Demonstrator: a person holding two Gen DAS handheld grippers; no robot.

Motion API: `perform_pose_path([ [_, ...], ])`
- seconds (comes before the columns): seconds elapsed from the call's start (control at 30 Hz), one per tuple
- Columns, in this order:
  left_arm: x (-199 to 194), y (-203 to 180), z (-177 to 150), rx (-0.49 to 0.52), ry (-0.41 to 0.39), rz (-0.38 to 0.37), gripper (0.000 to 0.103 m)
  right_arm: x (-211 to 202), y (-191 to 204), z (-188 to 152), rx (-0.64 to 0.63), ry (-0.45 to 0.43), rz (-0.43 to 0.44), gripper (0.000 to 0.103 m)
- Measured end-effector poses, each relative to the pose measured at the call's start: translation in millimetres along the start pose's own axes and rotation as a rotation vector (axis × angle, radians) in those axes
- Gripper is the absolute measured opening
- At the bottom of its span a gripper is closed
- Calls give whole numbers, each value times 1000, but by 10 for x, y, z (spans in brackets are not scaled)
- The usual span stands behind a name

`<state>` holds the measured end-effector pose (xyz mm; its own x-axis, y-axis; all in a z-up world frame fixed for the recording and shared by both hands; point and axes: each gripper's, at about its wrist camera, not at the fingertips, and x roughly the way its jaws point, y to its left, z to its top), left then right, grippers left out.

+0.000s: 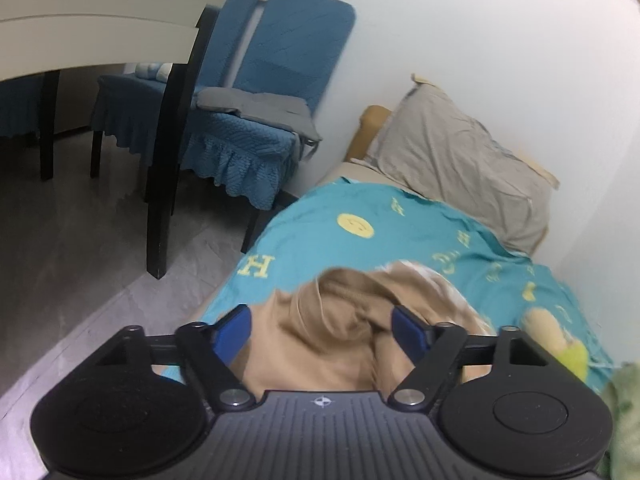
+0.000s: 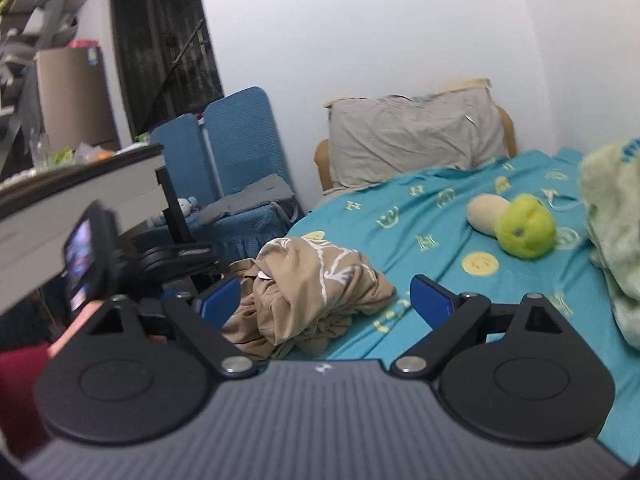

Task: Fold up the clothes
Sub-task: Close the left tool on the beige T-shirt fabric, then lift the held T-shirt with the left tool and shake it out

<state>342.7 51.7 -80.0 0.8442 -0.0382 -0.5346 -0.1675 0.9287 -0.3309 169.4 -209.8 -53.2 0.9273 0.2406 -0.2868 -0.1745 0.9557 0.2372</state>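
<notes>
Tan garment [image 2: 312, 300] crumpled on teal bedsheet [image 2: 440, 240], near edge, well short of pillow [image 2: 416, 136] | soft, light, floppy; judge: pinch an outer hem, not the bunched middle | L gripper [image 1: 320, 328] spread wide, hovering over heap, empty | R gripper [image 2: 326, 300] spread wide, empty | R view alone shows plush toy [image 2: 516, 224] beyond garment; L view blurred.

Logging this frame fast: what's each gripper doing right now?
Left gripper: open, holding nothing, over the tan garment.
Right gripper: open, holding nothing.
</notes>
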Motion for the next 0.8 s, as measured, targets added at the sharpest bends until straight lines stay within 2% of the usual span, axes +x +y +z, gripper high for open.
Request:
perform_pose_path([
  [0.03,113,1,4,9,10,1,55,62,-1,-21,-18,3,3,93],
  [0.07,216,0,2,20,26,-3,49,120,-8,-48,-32,9,3,93],
  [0.13,404,-1,-7,42,59,-16,21,241,-78,-99,-30,32,1,93],
  [0.23,409,18,-9,53,43,-46,3,388,-186,-156,10,61,4,93],
  [0.37,24,8,39,91,-24,-118,3,428,-231,-184,22,63,-20,93],
  [0.47,-449,-5,10,140,-59,-199,3,380,-280,-176,36,55,-36,93],
  [0.63,-1297,-69,-144,237,-110,-289,2,262,-319,-117,55,41,-83,93],
  [0.73,-1822,-83,-270,283,-143,-351,2,142,-335,-87,67,27,-102,78],
  [0.8,-2162,-92,-367,317,-176,-400,2,38,-336,-85,76,25,-111,77],
])
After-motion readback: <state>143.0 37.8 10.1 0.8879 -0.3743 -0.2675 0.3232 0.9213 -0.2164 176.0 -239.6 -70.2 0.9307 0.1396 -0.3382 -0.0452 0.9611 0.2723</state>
